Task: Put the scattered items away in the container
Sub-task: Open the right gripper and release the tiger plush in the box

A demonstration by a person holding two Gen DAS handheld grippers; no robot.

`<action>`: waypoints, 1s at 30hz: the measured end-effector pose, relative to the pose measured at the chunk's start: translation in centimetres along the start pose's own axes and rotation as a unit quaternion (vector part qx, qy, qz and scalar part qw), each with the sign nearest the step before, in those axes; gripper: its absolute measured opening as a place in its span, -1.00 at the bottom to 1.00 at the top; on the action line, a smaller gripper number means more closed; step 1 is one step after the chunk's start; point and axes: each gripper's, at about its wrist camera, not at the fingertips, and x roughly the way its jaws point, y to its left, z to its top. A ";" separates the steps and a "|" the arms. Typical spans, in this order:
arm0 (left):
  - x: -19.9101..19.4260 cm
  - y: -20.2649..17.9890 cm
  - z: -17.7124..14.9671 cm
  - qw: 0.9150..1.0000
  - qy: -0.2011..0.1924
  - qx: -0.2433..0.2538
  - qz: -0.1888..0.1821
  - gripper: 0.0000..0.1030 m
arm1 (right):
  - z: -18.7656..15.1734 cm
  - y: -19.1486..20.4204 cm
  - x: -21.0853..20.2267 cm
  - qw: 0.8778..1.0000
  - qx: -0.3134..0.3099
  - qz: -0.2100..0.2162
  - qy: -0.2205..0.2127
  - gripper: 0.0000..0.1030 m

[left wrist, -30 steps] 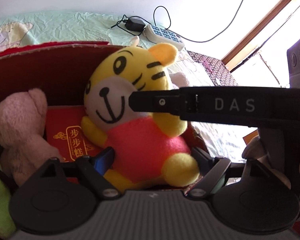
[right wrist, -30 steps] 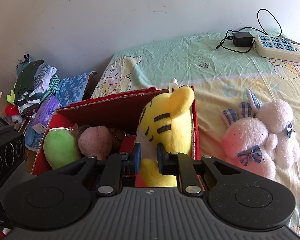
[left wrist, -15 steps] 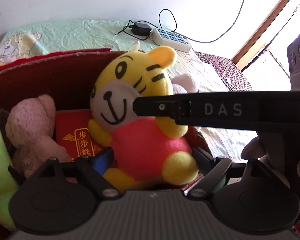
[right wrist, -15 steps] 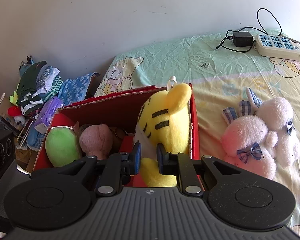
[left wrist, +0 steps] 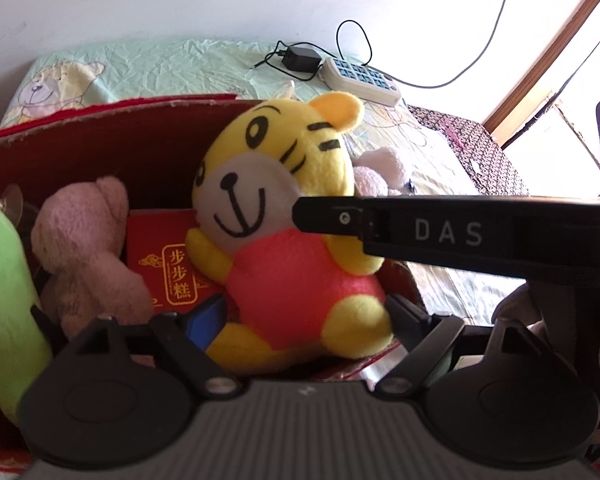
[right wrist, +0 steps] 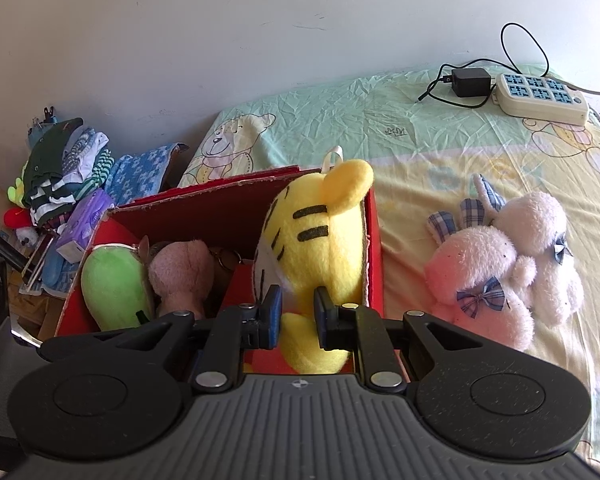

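1. Bed (right wrist: 440,148): green and yellow cartoon sheet, fills the upper right of the right wrist view. A power strip (right wrist: 542,96) and a charger lie at 1 o'clock, far from the work.

2. Red box (right wrist: 228,208), the container: open top, standing on the bed at 10 to 12 o'clock from the right gripper. Inside, left to right: green plush (right wrist: 112,284), pink bear (right wrist: 180,276), a red packet (left wrist: 168,260) with gold characters, then the tiger.

3. Tiger plush (left wrist: 284,220): sits upright in the box's right end, its back close against the right wall and its head above the rim. Placement looks nearly complete.

4. Pink and white rabbit plush pair (right wrist: 504,264): on the sheet outside the box, at 2 o'clock. Not yet tidied.

5. Right gripper (right wrist: 296,312): fingers narrowed around the tiger's lower back, a small gap between the pads. Whether they actually pinch the fabric, I cannot tell.

6. Left gripper (left wrist: 304,316): fingers spread wide on either side of the tiger's legs, holding nothing.

7. Step in hand (judgement): release and withdraw. Open the right fingers fully before lifting, or the fur may snag and drag the toy back out. Retreat straight back toward 6 o'clock, clear of the box wall. Then go to the rabbits.
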 end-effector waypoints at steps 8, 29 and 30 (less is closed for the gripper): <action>-1.3 -0.2 -0.7 1.000 -0.011 -0.005 0.015 0.70 | -0.7 -0.2 0.3 1.000 -0.006 -0.025 -0.002 -0.41; -3.9 -0.4 -0.9 0.999 -0.035 -0.020 0.037 0.70 | -2.2 -1.5 -1.5 0.998 0.063 0.014 -0.020 -0.28; -4.3 -0.3 -0.8 0.998 -0.039 -0.021 0.035 0.70 | -2.3 -1.6 -1.6 0.997 0.067 0.016 -0.022 -0.28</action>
